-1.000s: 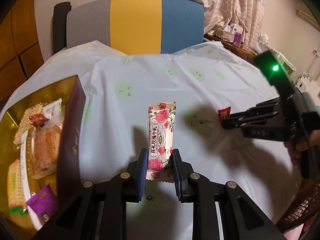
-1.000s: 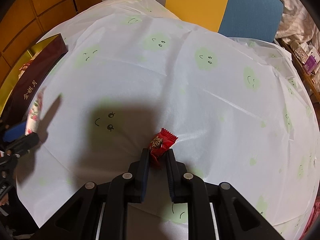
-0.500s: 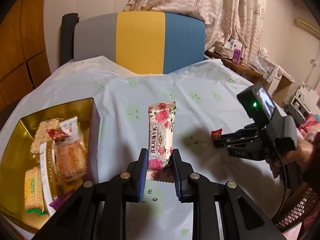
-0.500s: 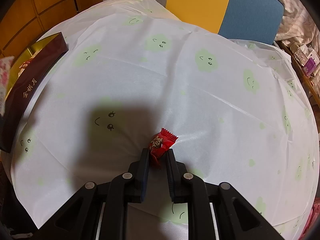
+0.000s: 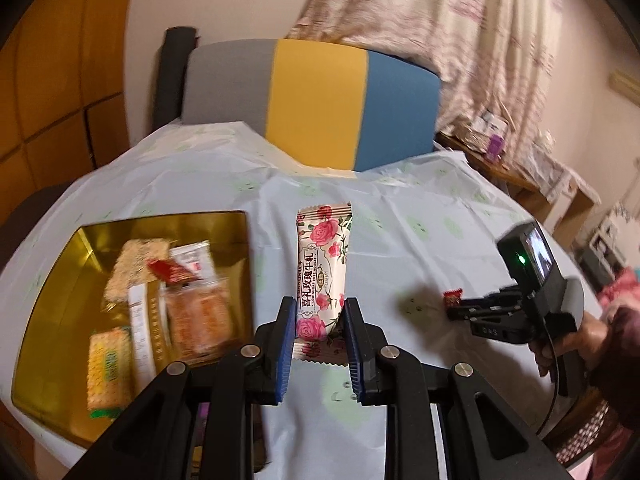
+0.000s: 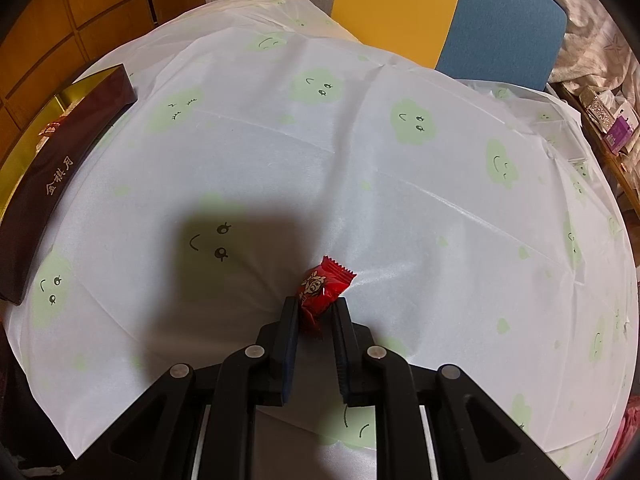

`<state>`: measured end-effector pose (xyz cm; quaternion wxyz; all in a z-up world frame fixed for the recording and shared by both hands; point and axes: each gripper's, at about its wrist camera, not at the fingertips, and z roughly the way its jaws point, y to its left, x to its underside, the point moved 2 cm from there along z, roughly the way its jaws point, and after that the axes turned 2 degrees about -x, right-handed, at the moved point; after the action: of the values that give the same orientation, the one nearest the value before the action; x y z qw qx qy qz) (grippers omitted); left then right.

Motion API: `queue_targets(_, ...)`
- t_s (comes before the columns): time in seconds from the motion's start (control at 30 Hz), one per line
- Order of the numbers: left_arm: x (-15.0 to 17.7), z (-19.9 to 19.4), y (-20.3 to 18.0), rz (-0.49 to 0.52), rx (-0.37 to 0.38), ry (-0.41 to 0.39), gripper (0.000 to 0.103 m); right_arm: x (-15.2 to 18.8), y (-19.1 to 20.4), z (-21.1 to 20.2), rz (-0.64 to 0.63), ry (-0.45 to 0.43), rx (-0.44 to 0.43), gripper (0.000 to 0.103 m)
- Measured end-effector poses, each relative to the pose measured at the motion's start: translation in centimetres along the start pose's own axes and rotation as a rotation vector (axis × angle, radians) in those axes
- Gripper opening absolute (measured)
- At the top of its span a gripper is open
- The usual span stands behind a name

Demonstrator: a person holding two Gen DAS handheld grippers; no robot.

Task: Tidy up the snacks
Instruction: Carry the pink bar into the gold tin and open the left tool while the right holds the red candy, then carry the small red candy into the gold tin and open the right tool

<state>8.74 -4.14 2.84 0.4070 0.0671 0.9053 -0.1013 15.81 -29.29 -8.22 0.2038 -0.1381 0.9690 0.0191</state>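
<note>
My left gripper is shut on a rose-printed nougat bar, held upright above the table, just right of the gold box. The box holds several wrapped snacks. My right gripper is shut on a small red candy and holds it low over the tablecloth. It also shows in the left wrist view with the red candy at its tip. In the right wrist view the box's dark side wall lies at the far left.
A round table under a white tablecloth with green smiley clouds. A grey, yellow and blue chair stands behind the table. A cluttered wooden side table and curtains are at the right.
My left gripper has risen and moved left with the nougat bar, so the gold box is now seen from above. My right gripper has stayed in place with the red candy.
</note>
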Motion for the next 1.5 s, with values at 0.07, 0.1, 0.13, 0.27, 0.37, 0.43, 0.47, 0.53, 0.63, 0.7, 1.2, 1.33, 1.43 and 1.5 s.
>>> queue_targets(0.07, -0.1, -0.3, 2.1, -0.056, -0.014, 0.004, 0.024, 0.0, 0.0, -0.1, 0.001, -0.001, 0.0, 0.016)
queue_targets(0.1, -0.1, -0.4, 3.3, -0.083, -0.023, 0.008, 0.024, 0.0, 0.0, 0.0, 0.0, 0.0, 0.001, 0.016)
queue_targets(0.13, -0.1, -0.5, 4.6, -0.114, -0.037, 0.01, 0.024, 0.0, 0.0, -0.1, -0.001, 0.0, 0.001, 0.016)
queue_targets(0.27, 0.5, -1.0, 9.4, -0.233, -0.087, 0.025, 0.024, 0.0, 0.0, -0.1, -0.001, 0.0, 0.002, 0.016)
queue_targets(0.37, 1.1, -1.5, 12.6, -0.327, -0.107, 0.031, 0.024, -0.1, 0.0, 0.0, -0.001, 0.001, -0.001, 0.016)
queue_targets(0.43, 1.5, -1.7, 14.2, -0.374, -0.106, 0.036, 0.024, -0.1, 0.0, 0.0, -0.002, 0.0, 0.001, 0.016)
queue_targets(0.47, 1.8, -1.8, 14.9, -0.4, -0.098, 0.039, 0.024, -0.1, 0.0, 0.0, -0.002, 0.0, 0.001, 0.016)
queue_targets(0.53, 2.2, -1.9, 15.8, -0.431, -0.088, 0.048, 0.024, -0.1, 0.0, 0.0, -0.002, 0.0, 0.001, 0.016)
queue_targets(0.63, 2.7, -1.3, 16.0, -0.447, -0.075, 0.076, 0.024, -0.1, 0.0, 0.1, -0.002, -0.001, 0.0, 0.016)
queue_targets(0.7, 2.8, -0.8, 15.9, -0.445, -0.076, 0.096, 0.024, -0.1, -0.1, 0.1, -0.003, -0.001, 0.001, 0.016)
queue_targets(1.2, 4.0, 0.5, 15.3, -0.336, -0.187, 0.121, 0.024, -0.1, 0.1, 0.1, -0.005, -0.002, 0.005, 0.016)
queue_targets(1.33, 3.9, 0.4, 14.5, -0.292, -0.202, 0.12, 0.024, -0.1, 0.3, 0.1, -0.005, -0.001, 0.011, 0.016)
queue_targets(1.43, 3.8, 0.2, 13.8, -0.259, -0.206, 0.11, 0.024, -0.2, 0.5, 0.1, -0.002, 0.001, 0.02, 0.016)
queue_targets(1.5, 3.6, 0.0, 13.3, -0.238, -0.206, 0.103, 0.025, -0.2, 0.6, 0.1, -0.002, 0.002, 0.03, 0.016)
